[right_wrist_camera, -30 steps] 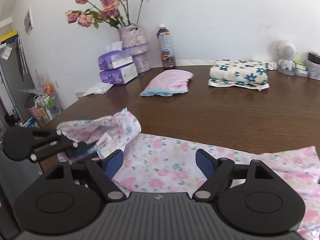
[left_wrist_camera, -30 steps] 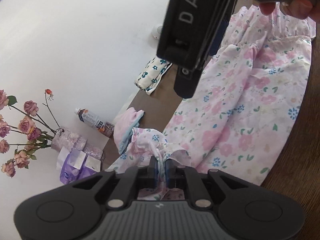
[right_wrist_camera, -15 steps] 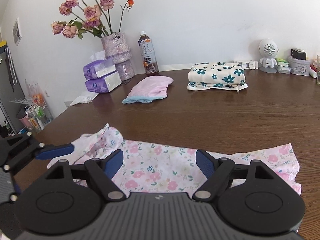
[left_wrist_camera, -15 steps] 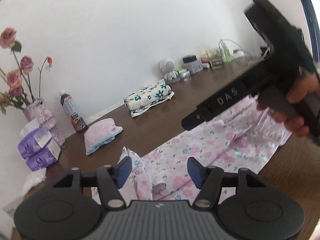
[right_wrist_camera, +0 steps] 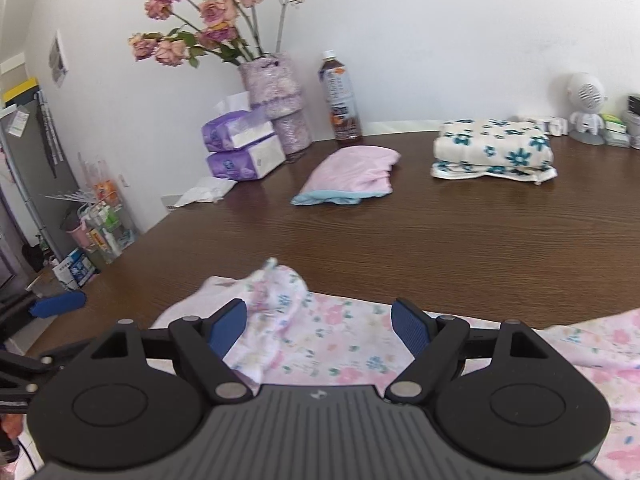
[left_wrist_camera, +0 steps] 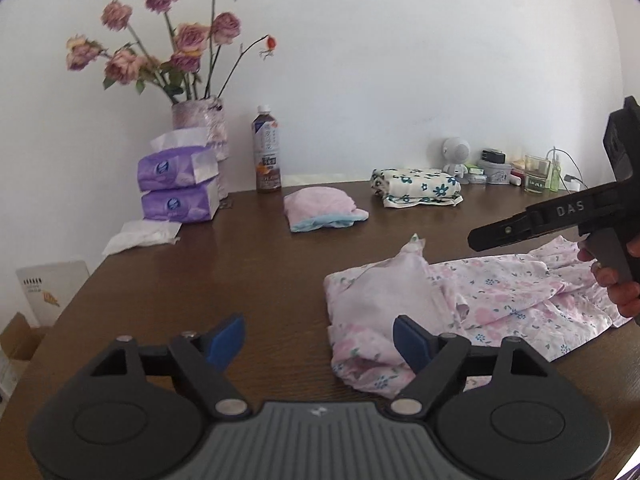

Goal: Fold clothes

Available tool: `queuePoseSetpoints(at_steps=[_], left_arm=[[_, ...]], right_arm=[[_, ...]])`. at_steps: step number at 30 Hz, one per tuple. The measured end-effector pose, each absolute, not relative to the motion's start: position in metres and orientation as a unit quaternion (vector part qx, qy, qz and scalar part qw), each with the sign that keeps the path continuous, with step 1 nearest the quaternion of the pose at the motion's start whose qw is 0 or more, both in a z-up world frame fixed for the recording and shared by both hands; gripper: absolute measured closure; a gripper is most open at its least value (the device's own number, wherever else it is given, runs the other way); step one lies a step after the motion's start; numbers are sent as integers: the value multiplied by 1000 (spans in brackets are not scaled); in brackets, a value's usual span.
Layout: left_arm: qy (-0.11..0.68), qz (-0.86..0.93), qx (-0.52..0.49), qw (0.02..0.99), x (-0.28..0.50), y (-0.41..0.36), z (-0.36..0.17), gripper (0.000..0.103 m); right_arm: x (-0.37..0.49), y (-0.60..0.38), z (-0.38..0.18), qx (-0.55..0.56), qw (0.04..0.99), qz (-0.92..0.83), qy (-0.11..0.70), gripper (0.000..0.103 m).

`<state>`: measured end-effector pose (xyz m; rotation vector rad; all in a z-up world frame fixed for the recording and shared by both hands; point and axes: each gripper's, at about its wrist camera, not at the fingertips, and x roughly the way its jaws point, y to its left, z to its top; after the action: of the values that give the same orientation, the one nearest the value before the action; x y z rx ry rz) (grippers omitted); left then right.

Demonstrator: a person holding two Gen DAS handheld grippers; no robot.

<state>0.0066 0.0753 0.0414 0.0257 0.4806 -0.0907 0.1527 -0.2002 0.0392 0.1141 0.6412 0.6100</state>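
Released, floral garment [left_wrist_camera: 460, 304] lies between spread jaws; bottle [left_wrist_camera: 267, 155] behind.

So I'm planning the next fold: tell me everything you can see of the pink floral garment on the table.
The pink floral garment is thin, light cloth, white-pink with pink and small blue flowers. It lies spread and wrinkled on the brown table, its left end turned back in a rumpled flap showing the paler underside. Neither tool grips it: the left tool and the right tool are both open above it.
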Motion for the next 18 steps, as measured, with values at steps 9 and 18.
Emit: queuePoseSetpoints(at_steps=[9, 18], left_arm=[[250, -35, -53, 966, 8, 119, 21, 20], [246, -58, -70, 965, 15, 125, 19, 21]], right_arm=[[135, -155, 48, 36, 880, 356, 313, 32], [139, -144, 37, 38, 866, 355, 349, 87]])
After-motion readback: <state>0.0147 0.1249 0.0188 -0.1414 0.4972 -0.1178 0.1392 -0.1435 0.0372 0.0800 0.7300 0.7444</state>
